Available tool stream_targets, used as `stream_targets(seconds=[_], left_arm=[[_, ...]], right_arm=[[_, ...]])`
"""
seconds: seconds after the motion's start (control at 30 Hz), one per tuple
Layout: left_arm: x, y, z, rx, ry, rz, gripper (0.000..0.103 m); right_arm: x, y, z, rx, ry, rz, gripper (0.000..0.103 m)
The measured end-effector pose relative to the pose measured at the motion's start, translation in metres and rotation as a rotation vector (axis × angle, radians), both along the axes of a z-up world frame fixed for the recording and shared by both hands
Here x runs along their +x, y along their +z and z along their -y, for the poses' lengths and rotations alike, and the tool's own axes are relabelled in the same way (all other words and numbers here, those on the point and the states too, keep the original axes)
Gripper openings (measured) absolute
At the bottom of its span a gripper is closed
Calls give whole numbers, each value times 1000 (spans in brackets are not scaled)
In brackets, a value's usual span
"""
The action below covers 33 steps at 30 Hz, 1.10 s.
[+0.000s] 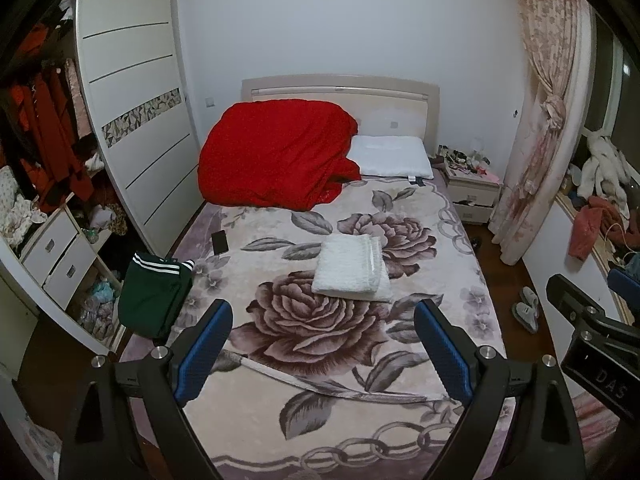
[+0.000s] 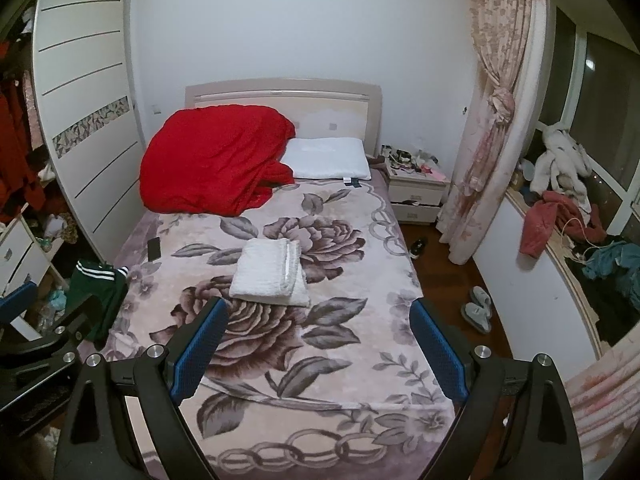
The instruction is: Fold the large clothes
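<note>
Both views are taken from above the foot of the bed (image 1: 360, 420), tilted downward and faced toward the headboard (image 1: 340, 88). The left wrist view is set further left, so the open wardrobe (image 1: 52, 184) is taken in at close range. The right wrist view is set further right, where the window sill (image 2: 568, 264) is shown. The bed, the folded white garment (image 2: 270, 272), the red quilt (image 2: 216, 164) and the bedside cabinet (image 2: 416, 192) are shared.
</note>
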<state>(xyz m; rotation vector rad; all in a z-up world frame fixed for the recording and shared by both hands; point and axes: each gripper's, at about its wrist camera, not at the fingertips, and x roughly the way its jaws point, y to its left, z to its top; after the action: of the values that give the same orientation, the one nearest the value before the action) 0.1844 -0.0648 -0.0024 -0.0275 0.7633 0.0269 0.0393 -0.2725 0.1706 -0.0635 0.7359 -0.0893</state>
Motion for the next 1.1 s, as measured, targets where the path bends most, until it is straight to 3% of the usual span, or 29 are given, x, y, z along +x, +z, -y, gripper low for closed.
stream_targets(seconds=[1.1], left_arm=[[0, 17, 2, 15, 7, 39, 94]], right_arm=[[-8, -1, 0, 36, 10, 15, 95]])
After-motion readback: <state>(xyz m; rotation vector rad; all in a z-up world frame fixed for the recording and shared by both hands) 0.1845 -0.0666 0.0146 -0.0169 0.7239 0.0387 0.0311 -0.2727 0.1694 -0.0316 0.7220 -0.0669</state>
